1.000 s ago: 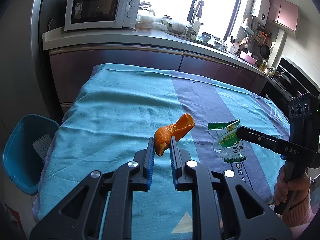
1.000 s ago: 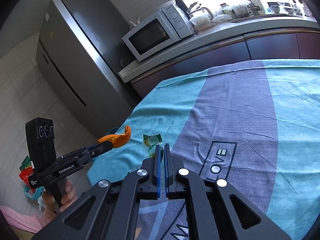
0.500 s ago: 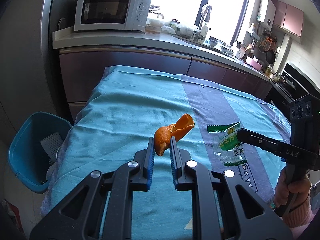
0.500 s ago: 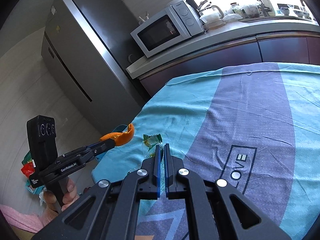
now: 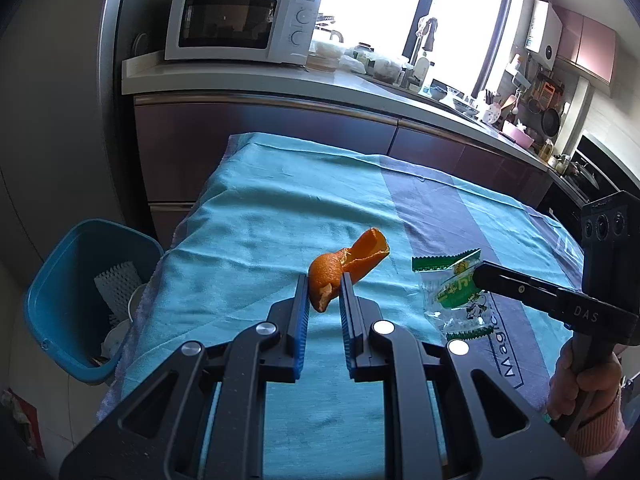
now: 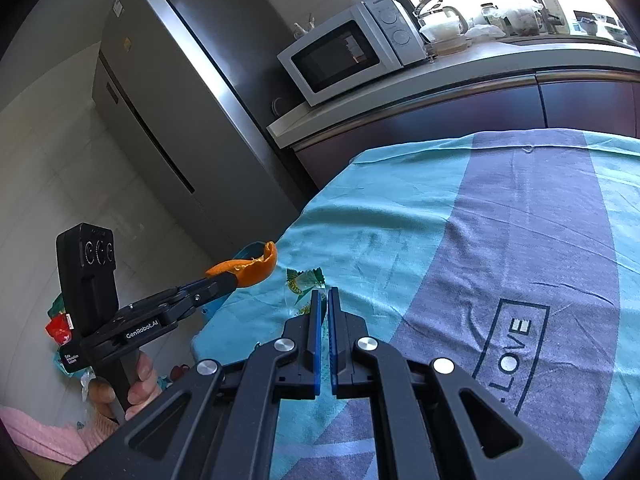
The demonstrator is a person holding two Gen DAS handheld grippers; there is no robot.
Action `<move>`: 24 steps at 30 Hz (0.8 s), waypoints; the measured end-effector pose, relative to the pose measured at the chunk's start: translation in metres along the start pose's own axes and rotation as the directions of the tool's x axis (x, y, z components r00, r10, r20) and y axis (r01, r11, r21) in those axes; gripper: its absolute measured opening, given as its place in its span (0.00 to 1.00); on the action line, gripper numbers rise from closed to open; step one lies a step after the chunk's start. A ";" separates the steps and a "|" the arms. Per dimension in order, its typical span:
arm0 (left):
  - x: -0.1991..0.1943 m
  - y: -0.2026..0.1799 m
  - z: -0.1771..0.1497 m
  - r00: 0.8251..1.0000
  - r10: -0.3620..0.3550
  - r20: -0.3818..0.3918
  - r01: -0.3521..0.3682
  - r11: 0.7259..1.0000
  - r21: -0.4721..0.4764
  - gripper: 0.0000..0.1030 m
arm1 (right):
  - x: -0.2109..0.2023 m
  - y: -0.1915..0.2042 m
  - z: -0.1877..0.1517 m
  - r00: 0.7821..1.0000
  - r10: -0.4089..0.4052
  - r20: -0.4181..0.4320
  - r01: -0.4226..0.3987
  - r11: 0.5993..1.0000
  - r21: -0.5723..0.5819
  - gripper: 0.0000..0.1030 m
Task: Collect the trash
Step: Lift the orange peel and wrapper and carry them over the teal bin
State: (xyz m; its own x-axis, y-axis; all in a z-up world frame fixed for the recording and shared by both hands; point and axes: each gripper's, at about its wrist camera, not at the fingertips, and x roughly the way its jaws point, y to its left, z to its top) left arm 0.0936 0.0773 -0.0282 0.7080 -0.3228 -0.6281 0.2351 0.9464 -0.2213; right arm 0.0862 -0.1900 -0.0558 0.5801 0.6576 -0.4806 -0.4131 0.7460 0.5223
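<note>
Left wrist: left gripper [image 5: 325, 294] clamps orange peel [image 5: 344, 266] near tablecloth [image 5: 280, 216] edge, blue bin [image 5: 52, 284] below. Right gripper [image 6: 325, 300] (pinched on wrapper [image 5: 456, 296]) over bare cloth.

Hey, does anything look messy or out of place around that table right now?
Nothing spilled. The blue bin beside the table leans askew, and colourful wrappers lie on the floor near the fridge.
</note>
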 end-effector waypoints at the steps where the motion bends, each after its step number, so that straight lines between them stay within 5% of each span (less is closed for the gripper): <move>1: -0.001 0.000 0.000 1.000 0.001 0.000 -0.001 1.000 -0.001 0.15 | 0.001 0.001 0.000 1.000 0.002 -0.001 -0.002 1.000 -0.001 0.02; 24: -0.011 0.020 0.001 0.999 0.040 0.016 -0.040 0.999 -0.034 0.15 | 0.025 0.021 0.005 0.999 0.041 -0.035 -0.042 0.998 -0.035 0.02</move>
State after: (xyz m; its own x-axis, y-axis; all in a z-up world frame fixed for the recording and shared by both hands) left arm 0.0916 0.0995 -0.0248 0.7274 -0.2843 -0.6246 0.1842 0.9576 -0.2214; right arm 0.0955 -0.1580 -0.0538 0.5377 0.6908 -0.4835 -0.4617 0.7210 0.5167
